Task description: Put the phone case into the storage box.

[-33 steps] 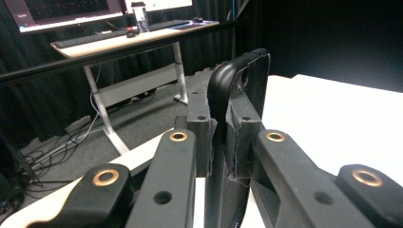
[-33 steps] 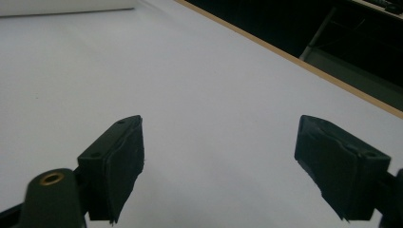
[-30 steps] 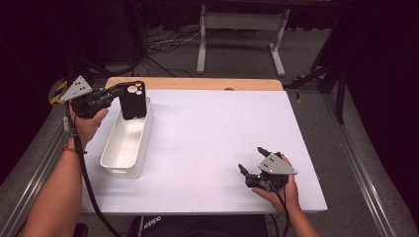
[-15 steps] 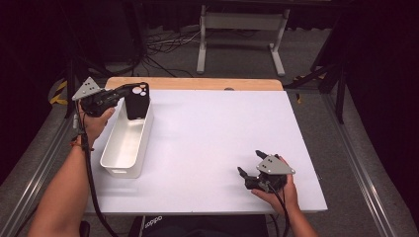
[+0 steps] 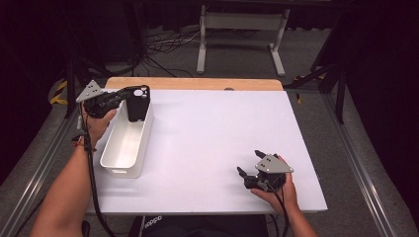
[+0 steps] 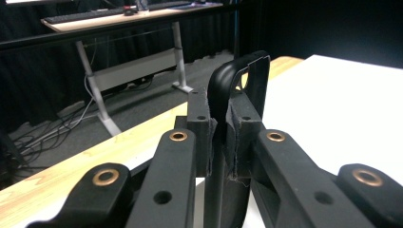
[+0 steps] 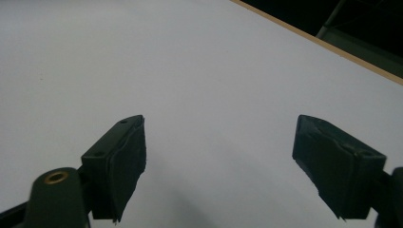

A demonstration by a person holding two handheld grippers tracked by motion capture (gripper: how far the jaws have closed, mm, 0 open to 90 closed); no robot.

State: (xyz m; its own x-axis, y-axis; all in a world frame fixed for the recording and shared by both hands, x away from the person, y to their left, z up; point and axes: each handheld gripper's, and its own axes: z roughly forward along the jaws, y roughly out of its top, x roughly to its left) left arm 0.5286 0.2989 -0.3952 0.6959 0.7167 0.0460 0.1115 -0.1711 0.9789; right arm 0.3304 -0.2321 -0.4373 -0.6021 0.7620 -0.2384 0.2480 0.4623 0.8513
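My left gripper (image 5: pixel 127 94) is shut on a black phone case (image 5: pixel 138 104) with camera cut-outs at its top. The case hangs upright at the far end of a white rectangular bin (image 5: pixel 114 170), its lower edge dipping inside the rim. In the left gripper view the pads (image 6: pixel 199 128) pinch the thin edge of the case (image 6: pixel 237 76). My right gripper (image 5: pixel 249 163) rests low over the white table (image 5: pixel 207 128) near the front right. Its jaws stand wide apart (image 7: pixel 218 156) with bare table between them.
A wooden strip (image 5: pixel 197 83) runs along the table's far edge. Beyond it are a desk frame (image 5: pixel 239 24) and cables on the grey floor. Metal rails (image 5: pixel 358 173) flank both sides of the table.
My left gripper has carried the phone case a little to the right and down, towards the bin's far end. The right gripper has stayed put.
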